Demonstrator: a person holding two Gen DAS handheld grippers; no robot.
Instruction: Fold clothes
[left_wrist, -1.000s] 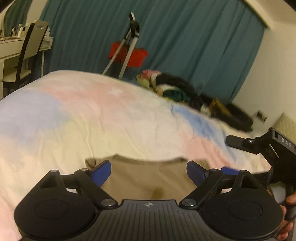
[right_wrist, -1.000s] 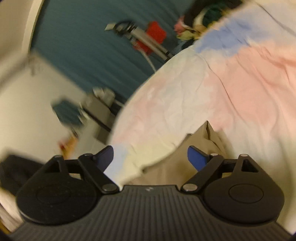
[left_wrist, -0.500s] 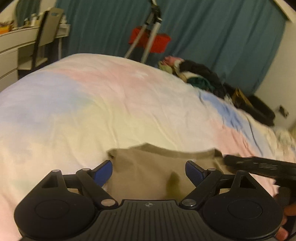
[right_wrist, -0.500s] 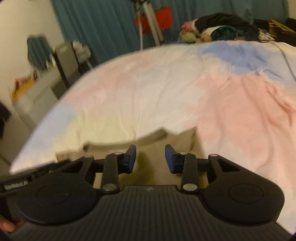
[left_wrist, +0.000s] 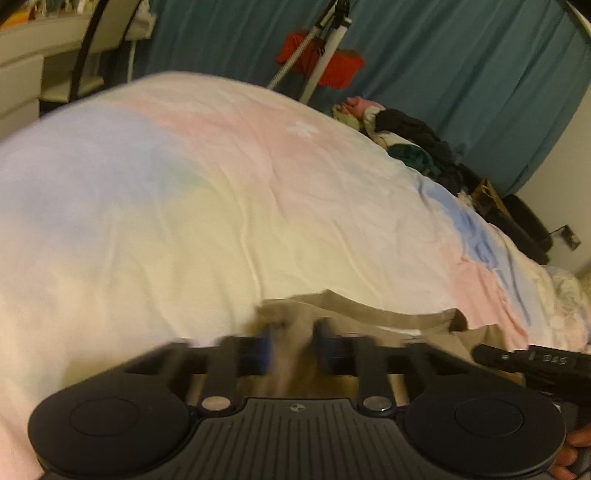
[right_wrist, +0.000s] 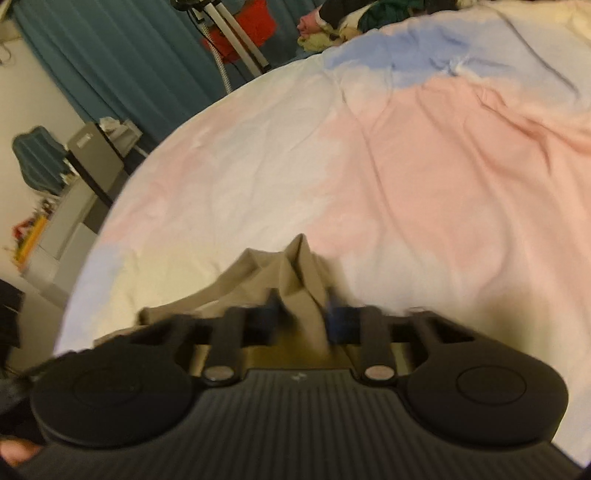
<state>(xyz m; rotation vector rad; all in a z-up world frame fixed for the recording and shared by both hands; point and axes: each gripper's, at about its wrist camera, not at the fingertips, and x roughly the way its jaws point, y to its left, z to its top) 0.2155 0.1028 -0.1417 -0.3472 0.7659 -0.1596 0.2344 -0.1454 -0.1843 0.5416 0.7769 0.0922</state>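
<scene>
The left gripper (left_wrist: 291, 347) is pinching the tan garment (left_wrist: 373, 314) between nearly closed fingers; the right gripper (right_wrist: 303, 319) is likewise pinching it, bunched at six o'clock on the pastel bedspread (right_wrist: 424, 177).

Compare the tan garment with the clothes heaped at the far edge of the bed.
The tan garment is one plain piece; the clothes heap mixes pink, black, green and pale items.
The garment lies near, pinched by the left gripper and right gripper; the heap sits far, untouched.
Both rest on the pastel bedspread.
</scene>
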